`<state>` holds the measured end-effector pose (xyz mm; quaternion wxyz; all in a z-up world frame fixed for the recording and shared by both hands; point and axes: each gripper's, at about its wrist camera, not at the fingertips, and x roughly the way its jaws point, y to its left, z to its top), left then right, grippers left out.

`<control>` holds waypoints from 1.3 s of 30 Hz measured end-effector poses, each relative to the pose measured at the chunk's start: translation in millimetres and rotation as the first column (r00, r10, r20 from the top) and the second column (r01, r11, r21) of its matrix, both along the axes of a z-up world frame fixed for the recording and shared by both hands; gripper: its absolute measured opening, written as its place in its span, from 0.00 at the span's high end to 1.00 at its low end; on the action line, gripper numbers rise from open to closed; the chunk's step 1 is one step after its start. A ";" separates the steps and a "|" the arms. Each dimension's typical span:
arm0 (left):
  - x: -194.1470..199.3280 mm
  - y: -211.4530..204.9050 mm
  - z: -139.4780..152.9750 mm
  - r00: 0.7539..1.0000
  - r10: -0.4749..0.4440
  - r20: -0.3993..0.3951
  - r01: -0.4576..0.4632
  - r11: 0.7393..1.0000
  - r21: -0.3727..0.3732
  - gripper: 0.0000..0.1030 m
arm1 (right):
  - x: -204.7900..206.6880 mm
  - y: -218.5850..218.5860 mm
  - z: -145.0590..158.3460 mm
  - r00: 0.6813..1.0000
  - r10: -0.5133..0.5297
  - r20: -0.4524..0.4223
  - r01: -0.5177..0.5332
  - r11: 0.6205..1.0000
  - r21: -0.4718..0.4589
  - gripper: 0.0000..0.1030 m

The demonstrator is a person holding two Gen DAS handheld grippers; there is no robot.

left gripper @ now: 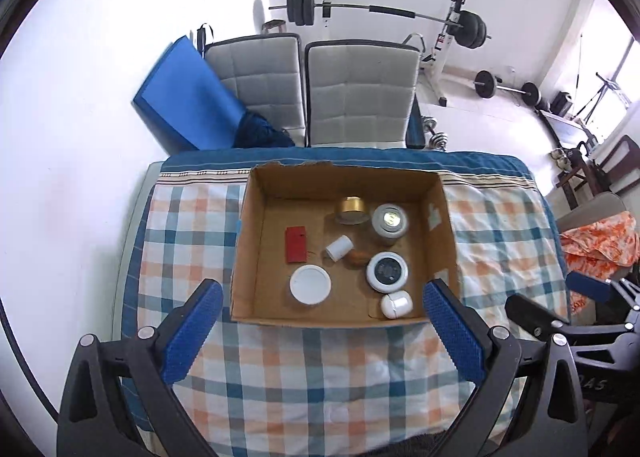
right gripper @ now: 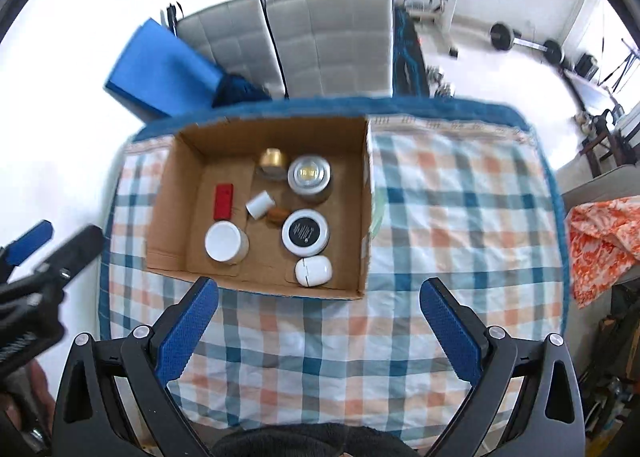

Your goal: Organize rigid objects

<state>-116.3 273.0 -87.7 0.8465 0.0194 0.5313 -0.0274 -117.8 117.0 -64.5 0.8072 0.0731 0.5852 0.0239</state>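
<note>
Showing box [right gripper: 366, 193] wall's outside: right view only.

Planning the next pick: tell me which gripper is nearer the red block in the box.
Left, as far as the views show. The left gripper hangs open above the box's near edge, below the red block. The right gripper hangs open over the cloth, further right.

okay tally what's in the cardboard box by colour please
White: 4: round lid jar, small cylinder, black-faced round tin, rounded case
Silver: 1: tin
Gold: 1: jar
Red: 1: block
Brown: 1: small piece
Total: 8
</note>
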 end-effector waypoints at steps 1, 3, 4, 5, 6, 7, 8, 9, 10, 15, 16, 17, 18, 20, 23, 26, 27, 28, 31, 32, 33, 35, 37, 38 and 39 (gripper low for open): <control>-5.0 -1.2 5.4 1.000 -0.004 0.005 0.004 1.000 -0.005 0.00 | -6.1 -2.5 10.3 1.000 -0.003 0.015 0.003 1.000 -0.001 0.00; -14.1 -3.6 14.8 1.000 -0.009 0.011 0.009 1.000 -0.017 0.00 | -18.0 -6.9 28.5 0.999 -0.007 0.036 0.007 1.000 0.003 0.00; -19.2 -4.1 20.9 1.000 -0.007 0.015 0.007 1.000 -0.025 0.00 | -24.1 -8.5 35.7 0.999 -0.006 0.044 0.006 1.000 0.004 0.00; -23.8 -4.7 26.2 1.000 -0.005 0.021 0.006 1.000 -0.028 0.00 | -30.0 -10.2 42.2 0.999 -0.007 0.053 0.006 1.000 0.002 0.00; -28.4 -5.6 31.8 1.000 -0.003 0.028 0.004 1.000 -0.028 0.00 | -35.7 -12.3 48.5 0.998 -0.009 0.062 0.009 1.000 0.001 0.00; -33.3 -7.2 36.9 0.999 -0.004 0.036 0.006 1.000 -0.029 0.00 | -41.2 -14.1 54.1 0.998 -0.011 0.067 0.011 1.000 -0.001 0.00; -38.3 -8.6 42.3 0.999 -0.006 0.048 0.007 1.000 -0.026 0.00 | -45.6 -15.5 58.4 0.997 -0.013 0.071 0.013 1.000 0.001 0.00; -42.7 -9.5 46.5 0.998 -0.006 0.057 0.007 1.000 -0.022 0.00 | -51.3 -16.7 63.7 0.997 -0.014 0.078 0.014 1.000 0.002 0.00; -46.1 -9.4 48.6 0.998 -0.006 0.060 0.008 1.000 -0.025 0.00 | -56.1 -17.5 68.3 0.996 -0.015 0.086 0.016 1.000 0.000 0.00; -61.2 -12.0 57.3 0.998 -0.006 0.062 0.009 0.999 -0.053 0.00 | -72.1 -18.5 80.7 0.995 -0.011 0.101 0.012 1.000 -0.006 0.00; -64.0 -12.5 58.5 0.998 -0.004 0.061 0.008 0.998 -0.059 0.00 | -75.0 -18.7 82.4 0.995 -0.010 0.102 0.012 1.000 -0.013 0.00; -66.3 -13.0 59.4 0.998 -0.004 0.062 0.008 0.998 -0.061 0.00 | -77.2 -19.0 83.4 0.995 -0.011 0.103 0.012 1.000 -0.015 0.00; -68.1 -13.1 59.6 0.998 -0.004 0.063 0.008 0.998 -0.061 0.00 | -78.4 -18.9 84.3 0.994 -0.010 0.105 0.012 1.000 -0.017 0.00; -70.8 -13.5 59.6 0.998 -0.003 0.063 0.007 0.999 -0.054 0.00 | -81.7 -19.5 86.8 0.994 -0.010 0.111 0.012 1.000 -0.024 0.00; -73.3 -12.1 59.6 0.998 0.005 0.063 -0.002 0.999 -0.045 0.00 | -84.1 -20.7 89.9 0.992 -0.014 0.123 0.019 0.999 -0.034 0.00; -74.6 -9.7 59.4 0.998 0.014 0.062 -0.011 0.999 -0.044 0.00 | -84.8 -21.2 91.1 0.991 -0.017 0.132 0.023 0.999 -0.046 0.00; -74.9 -9.0 59.0 0.998 0.015 0.061 -0.012 0.999 -0.044 0.00 | -85.0 -21.3 91.5 0.991 -0.017 0.133 0.024 0.998 -0.049 0.00; -75.2 -8.4 58.9 0.998 0.016 0.060 -0.014 0.999 -0.046 0.00 | -85.1 -21.4 91.3 0.991 -0.017 0.133 0.024 0.998 -0.050 0.00; -75.2 -7.4 59.0 0.998 0.015 0.062 -0.012 0.999 -0.041 0.00 | -85.3 -21.5 91.9 0.990 -0.018 0.138 0.026 0.998 -0.056 0.00; -75.7 -6.9 59.1 0.998 0.015 0.063 -0.012 0.999 -0.044 0.00 | -85.1 -21.6 92.1 0.990 -0.017 0.138 0.025 0.998 -0.055 0.00; -75.8 -6.9 58.8 0.998 0.016 0.064 -0.013 0.999 -0.044 0.00 | -85.5 -21.7 92.6 0.990 -0.018 0.141 0.026 0.998 -0.056 0.00; -77.0 -4.9 59.2 0.997 0.023 0.074 -0.020 0.999 -0.042 0.00 | -85.3 -21.8 93.0 0.989 -0.023 0.147 0.032 0.998 -0.060 0.00; -78.4 -4.0 59.5 0.997 0.029 0.078 -0.026 0.999 -0.036 0.00 | -85.6 -23.3 92.5 0.989 -0.032 0.146 0.040 0.998 -0.053 0.00; -78.9 -3.0 59.4 0.996 0.033 0.078 -0.030 0.999 -0.040 0.00 | -85.7 -23.2 92.2 0.989 -0.031 0.145 0.040 0.998 -0.057 0.00; -79.2 -2.3 59.3 0.996 0.036 0.079 -0.033 0.999 -0.043 0.00 | -86.2 -23.3 92.2 0.989 -0.033 0.147 0.042 0.997 -0.060 0.00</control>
